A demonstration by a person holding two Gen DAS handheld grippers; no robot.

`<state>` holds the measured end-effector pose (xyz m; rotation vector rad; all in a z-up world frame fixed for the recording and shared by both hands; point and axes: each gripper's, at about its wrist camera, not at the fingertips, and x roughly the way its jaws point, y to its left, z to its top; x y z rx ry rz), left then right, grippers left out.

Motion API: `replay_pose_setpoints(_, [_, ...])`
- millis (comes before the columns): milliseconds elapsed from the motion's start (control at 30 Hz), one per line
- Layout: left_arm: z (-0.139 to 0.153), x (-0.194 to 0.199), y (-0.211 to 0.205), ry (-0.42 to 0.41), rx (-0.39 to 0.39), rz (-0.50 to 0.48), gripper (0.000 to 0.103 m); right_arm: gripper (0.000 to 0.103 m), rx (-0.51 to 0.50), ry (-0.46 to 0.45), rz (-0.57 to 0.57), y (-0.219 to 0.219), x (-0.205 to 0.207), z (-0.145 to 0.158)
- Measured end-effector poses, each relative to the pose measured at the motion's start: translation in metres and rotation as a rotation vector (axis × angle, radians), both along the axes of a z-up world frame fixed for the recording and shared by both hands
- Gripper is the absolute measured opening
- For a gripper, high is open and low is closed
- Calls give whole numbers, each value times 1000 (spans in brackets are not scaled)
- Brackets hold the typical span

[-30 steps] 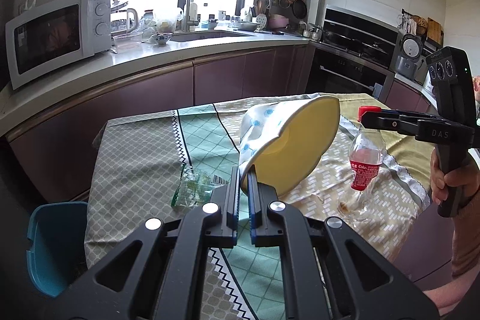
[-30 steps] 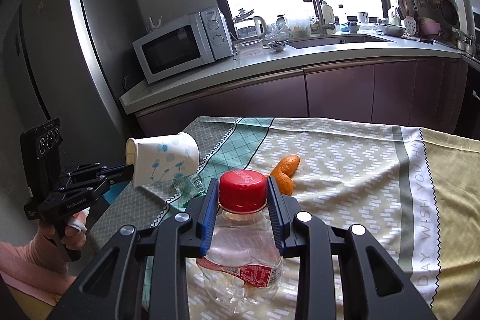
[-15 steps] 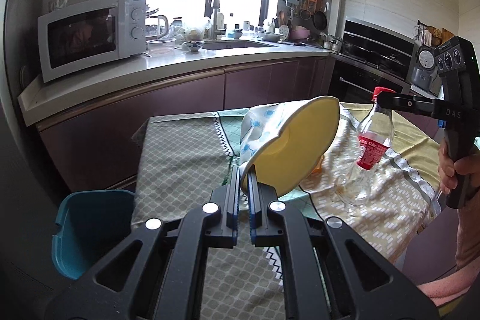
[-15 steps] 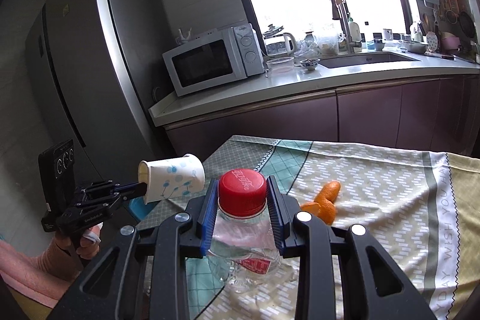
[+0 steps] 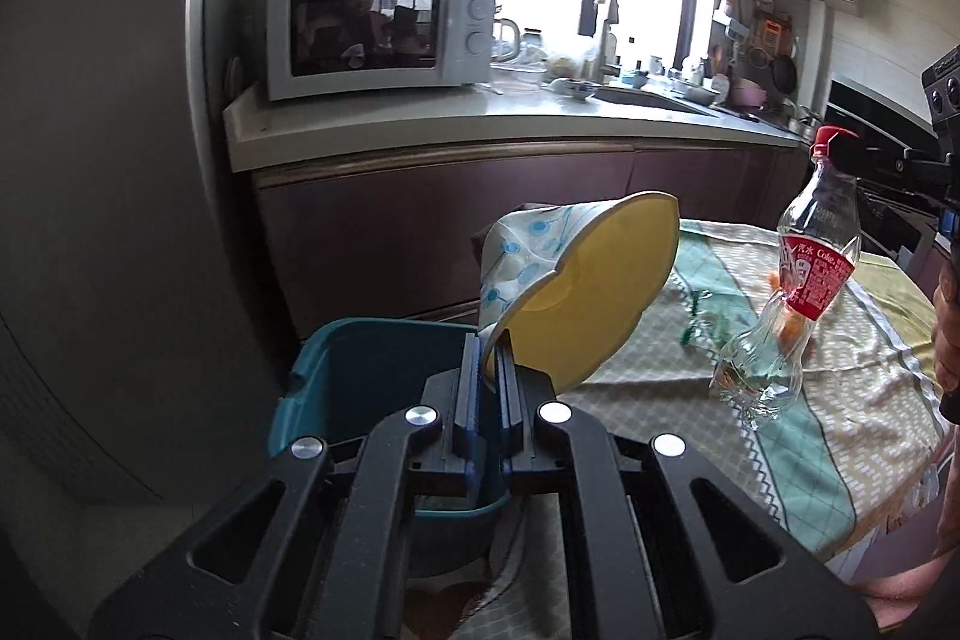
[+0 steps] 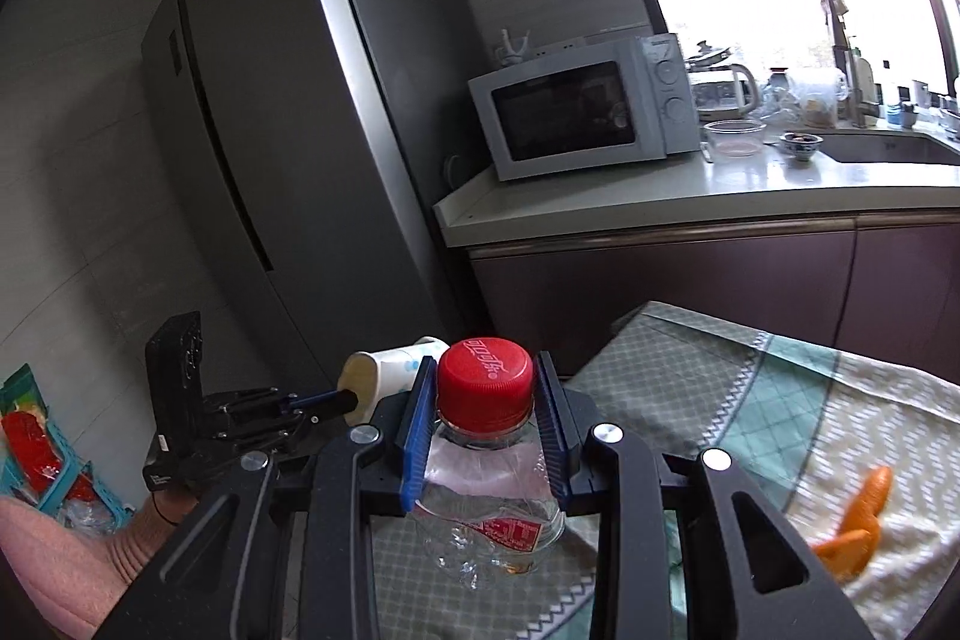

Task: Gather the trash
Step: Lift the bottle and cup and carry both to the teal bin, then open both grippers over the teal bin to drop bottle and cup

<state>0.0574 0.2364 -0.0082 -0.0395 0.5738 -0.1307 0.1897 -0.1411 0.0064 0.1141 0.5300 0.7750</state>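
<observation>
Matte black plastic left gripper (image 5: 487, 370) with blue finger pads and silver screws. Right gripper (image 6: 486, 418) matches. Pink sleeve (image 6: 54, 562), bare wrist skin.

The left hand-held gripper (image 5: 489, 370) pinches a paper cup's (image 5: 576, 280) rim, fingers nearly closed, off the desk's left edge. The right hand-held gripper (image 6: 485, 418) (held level) clamps a bottle's (image 6: 489, 484) neck.

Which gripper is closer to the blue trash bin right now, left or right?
Left. The left gripper, shut on the paper cup, hangs right above the blue trash bin. The right gripper, holding the plastic bottle, sits farther off, over the table.
</observation>
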Motion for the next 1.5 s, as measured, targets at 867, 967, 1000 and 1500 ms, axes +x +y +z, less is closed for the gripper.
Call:
replay_pose_setpoints(867, [-118,76,67,271,-19,92,17,37,-183,302,66,176,109,-114])
replay_pose_setpoints(967, [-114,74,64,253,-27,87,18,39,-176,294,70,173,108,-112])
replay_pose_setpoints(1000, [-113,73,61,247,-31,85,18,39,-171,294,68,170,108,-112])
replay_pose_setpoints(1500, [-58,40,19,111,-46,-24,30,51,-84,244,80,95,63,-86])
